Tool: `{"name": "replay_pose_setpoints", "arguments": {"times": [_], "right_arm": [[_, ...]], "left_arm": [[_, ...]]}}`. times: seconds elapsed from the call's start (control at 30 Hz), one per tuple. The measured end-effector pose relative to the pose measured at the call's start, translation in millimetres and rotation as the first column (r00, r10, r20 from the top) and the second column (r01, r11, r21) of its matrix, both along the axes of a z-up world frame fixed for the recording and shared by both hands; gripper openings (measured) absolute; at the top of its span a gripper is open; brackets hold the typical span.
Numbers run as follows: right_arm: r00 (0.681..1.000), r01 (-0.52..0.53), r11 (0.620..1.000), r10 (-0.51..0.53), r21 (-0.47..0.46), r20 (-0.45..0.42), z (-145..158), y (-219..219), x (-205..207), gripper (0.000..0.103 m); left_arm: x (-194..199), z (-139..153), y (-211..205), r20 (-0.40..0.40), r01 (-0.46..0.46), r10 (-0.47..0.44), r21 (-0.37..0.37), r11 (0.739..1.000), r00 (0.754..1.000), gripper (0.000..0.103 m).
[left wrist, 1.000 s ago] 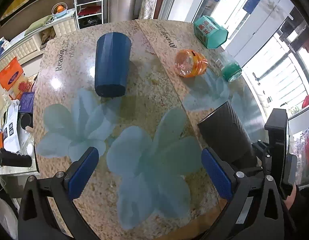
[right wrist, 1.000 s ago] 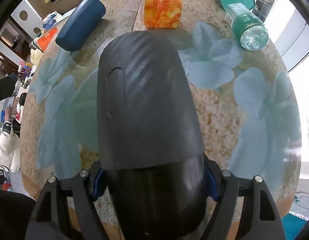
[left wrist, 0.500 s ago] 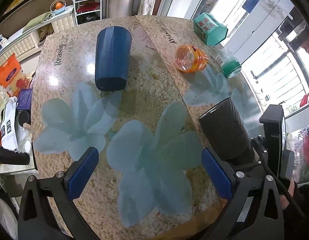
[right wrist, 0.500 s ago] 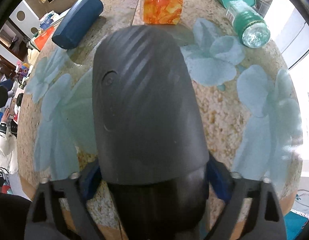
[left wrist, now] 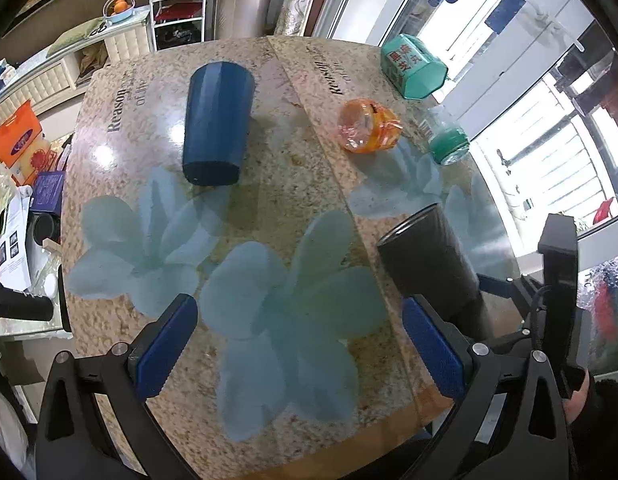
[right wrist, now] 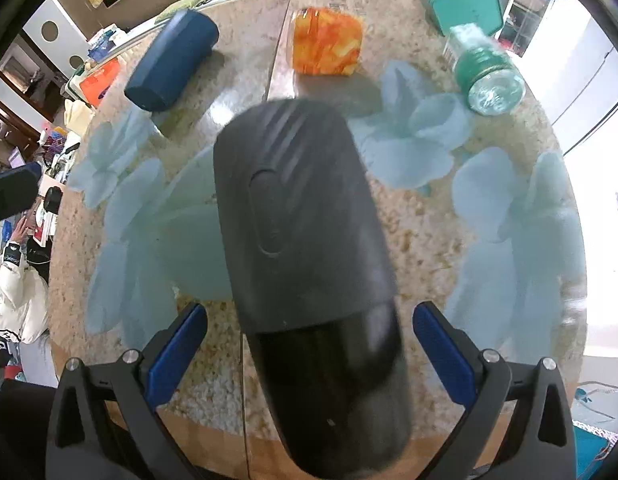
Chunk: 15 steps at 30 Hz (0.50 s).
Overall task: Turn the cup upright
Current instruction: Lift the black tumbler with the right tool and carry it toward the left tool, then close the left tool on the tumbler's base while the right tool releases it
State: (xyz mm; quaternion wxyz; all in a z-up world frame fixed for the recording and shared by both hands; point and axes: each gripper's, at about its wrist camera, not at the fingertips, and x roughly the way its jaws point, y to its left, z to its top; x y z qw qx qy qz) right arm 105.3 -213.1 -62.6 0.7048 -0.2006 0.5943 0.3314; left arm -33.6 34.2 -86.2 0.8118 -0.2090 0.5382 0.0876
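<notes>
Granite tabletop (left wrist: 269,200) with pale flower prints holds a blue cup (left wrist: 217,122) lying at upper left, an orange jar (left wrist: 367,126), a green bottle (left wrist: 449,146) and a teal box (left wrist: 413,66) at upper right. At the centre of the right wrist view, the black cup (right wrist: 309,260) lies on its side between the right gripper's (right wrist: 309,356) spread jaws, clear of both pads; the left gripper (left wrist: 297,344) gapes, released.

Bright window daylight, glare on table (left wrist: 109,152), fisheye-warped edges, slight blur

Between the spread fingers of the left gripper (left wrist: 297,350), the lower middle of the table (left wrist: 269,216) lies bare. Upper left, a blue cup (left wrist: 217,124) lies on its side. Upper right is crowded — orange jar (left wrist: 367,126), green bottle (left wrist: 449,146), teal box (left wrist: 413,66). The black cup (right wrist: 309,280) fills the right gripper (right wrist: 309,354) gap (blurred, a gap showing at each pad).
</notes>
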Motion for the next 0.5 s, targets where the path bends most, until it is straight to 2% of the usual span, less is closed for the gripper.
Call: {"name": "replay_pose_setpoints", "arguments": {"times": [0.23, 0.5], "right_arm": [[1.0, 0.013, 0.997, -0.014, 0.079, 0.012, 31, -30, 12, 0.103], [0.999, 0.01, 0.995, -0.005, 0.102, -0.054, 32, -83, 40, 0.103]], "left_arm": [[13, 13, -27, -0.026, 0.011, -0.013, -0.051, 0.999, 1.0, 0.103], [49, 14, -67, -0.093, -0.054, 0.047, -0.084, 0.995, 0.995, 0.103]]}}
